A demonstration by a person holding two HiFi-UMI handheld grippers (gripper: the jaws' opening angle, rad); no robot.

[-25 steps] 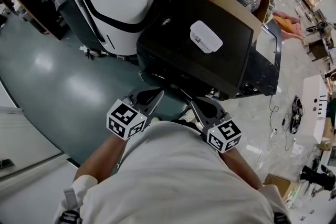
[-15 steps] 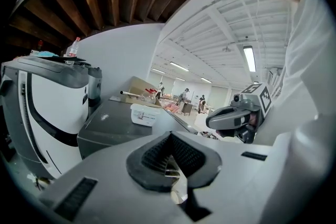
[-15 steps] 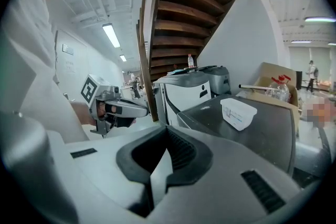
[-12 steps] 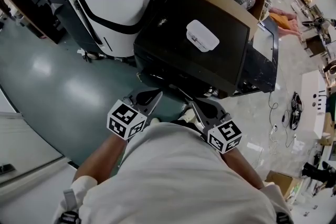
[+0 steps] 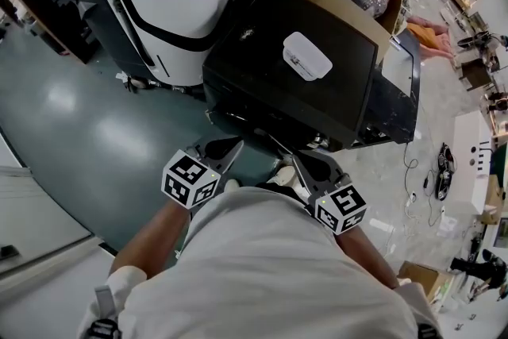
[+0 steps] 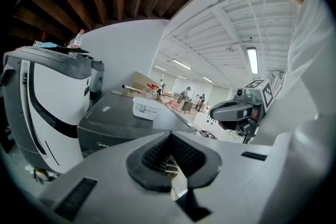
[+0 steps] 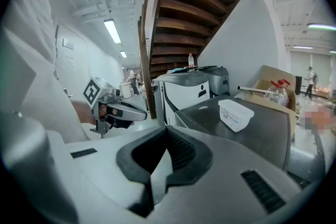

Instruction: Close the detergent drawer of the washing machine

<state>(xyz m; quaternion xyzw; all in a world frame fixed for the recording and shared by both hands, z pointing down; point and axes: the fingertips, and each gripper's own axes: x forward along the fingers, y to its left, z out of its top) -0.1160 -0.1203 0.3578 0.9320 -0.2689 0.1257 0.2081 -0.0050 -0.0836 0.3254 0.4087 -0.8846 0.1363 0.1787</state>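
Facing the dark washer (image 5: 270, 91), a person (image 5: 262, 266) holds the left gripper (image 5: 232, 147) and right gripper (image 5: 299, 161) near its front. Both jaw pairs sit closed, empty.

The washing machine (image 5: 302, 83) is black, the tub (image 5: 308, 55) on its top white, the floor (image 5: 71, 107) dull green. The left gripper (image 5: 234, 147) and right gripper (image 5: 302, 163) are grey, their cubes patterned in black-and-white squares.
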